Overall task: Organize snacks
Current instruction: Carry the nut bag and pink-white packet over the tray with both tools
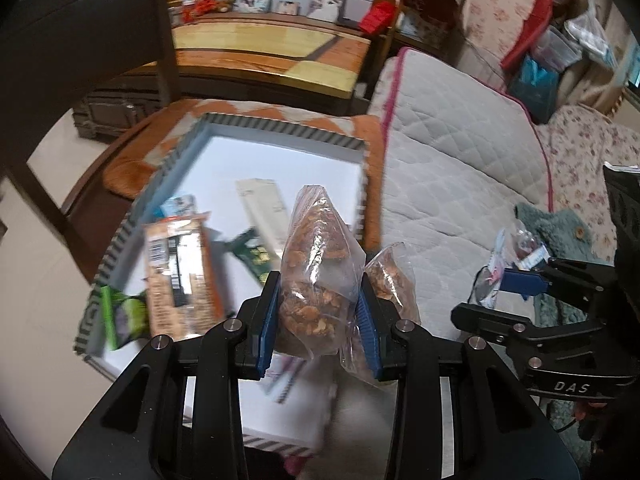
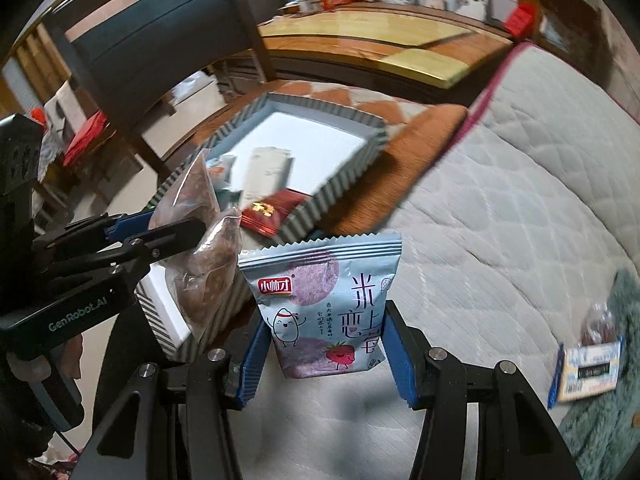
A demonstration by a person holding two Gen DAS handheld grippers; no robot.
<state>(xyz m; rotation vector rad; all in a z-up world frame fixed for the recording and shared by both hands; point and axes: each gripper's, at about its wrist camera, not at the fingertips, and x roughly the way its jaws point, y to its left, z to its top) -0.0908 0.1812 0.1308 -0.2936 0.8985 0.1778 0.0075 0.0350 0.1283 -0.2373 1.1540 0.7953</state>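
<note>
Right claw (image 2: 326, 354) clamps blue rice-cracker packet (image 2: 322, 304) above quilted mattress (image 2: 500, 240)

quilted mattress (image 2: 500, 208), wood chair (image 2: 168, 40), teal blanket (image 1: 556, 224)

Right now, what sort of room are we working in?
Probably a lived-in bedroom: a white quilted mattress with pink piping, a floral bedcover, and a long wooden sideboard holding photos and soft toys. The striped-rim snack box sits on a chair beside the bed.

My left tool (image 1: 318, 304) is clamped, blue pads (image 1: 267, 320) pressing in from both sides. My right tool (image 2: 326, 354) is likewise closed on its load, held level just beside the left.
</note>
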